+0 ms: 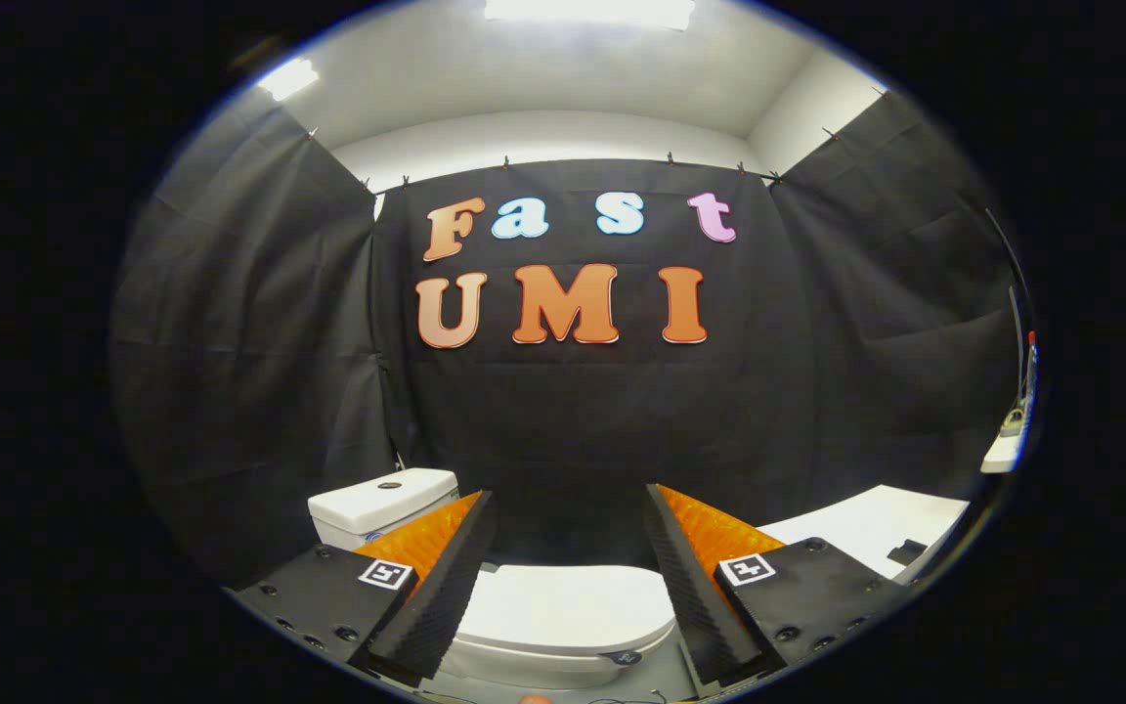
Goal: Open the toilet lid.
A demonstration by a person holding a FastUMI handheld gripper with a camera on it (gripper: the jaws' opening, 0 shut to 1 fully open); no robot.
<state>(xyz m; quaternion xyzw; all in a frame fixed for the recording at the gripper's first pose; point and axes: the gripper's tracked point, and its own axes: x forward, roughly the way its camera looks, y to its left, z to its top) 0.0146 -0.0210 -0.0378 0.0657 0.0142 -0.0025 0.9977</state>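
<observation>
The tool (571, 508) hangs wide open, holding nothing, above the closed white plastic toilet lid (563, 611), fingers clear of its edges.

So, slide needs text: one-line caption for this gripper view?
Open gripper hovers above the closed toilet lid, tank beyond its fingers.
</observation>
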